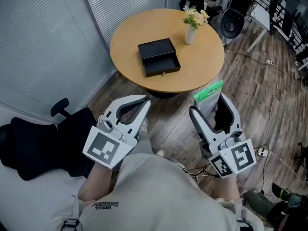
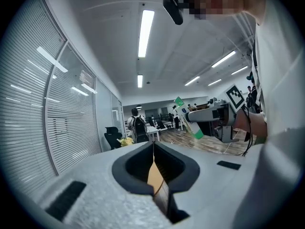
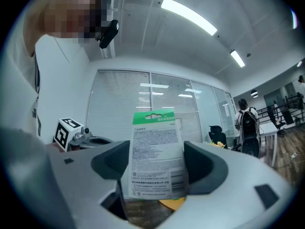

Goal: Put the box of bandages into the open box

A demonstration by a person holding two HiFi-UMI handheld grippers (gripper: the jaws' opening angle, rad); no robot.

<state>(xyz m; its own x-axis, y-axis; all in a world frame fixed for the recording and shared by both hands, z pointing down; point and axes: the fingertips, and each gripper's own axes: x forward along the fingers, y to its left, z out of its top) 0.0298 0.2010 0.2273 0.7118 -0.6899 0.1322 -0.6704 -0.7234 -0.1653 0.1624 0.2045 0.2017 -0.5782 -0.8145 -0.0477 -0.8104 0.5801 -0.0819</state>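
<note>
Gripping the box of bandages [image 3: 155, 144] by its two side edges, the right tongs [image 3: 155, 160] hold it upright. Its green strip is at the top and its printed white face is turned to that gripper's camera. In the head view the box of bandages [image 1: 209, 91] stands up between the right tongs [image 1: 208, 108], above the wooden floor [image 1: 250, 85] and just in front of the near rim of the round worktop [image 1: 202, 57]. The open box [image 1: 159, 57] is black and lies near the middle of the worktop, its shallow tray standing out toward the person. A small vase of flowers [image 1: 191, 30] stands near it, further back and to the right. The left tongs [image 1: 143, 101] hang beside the right ones, also short of the worktop. Seen along their own jaws, the left tongs [image 2: 153, 147] are pressed together, tip against tip. A black chair [image 1: 38, 143] stands at the far left.
</note>
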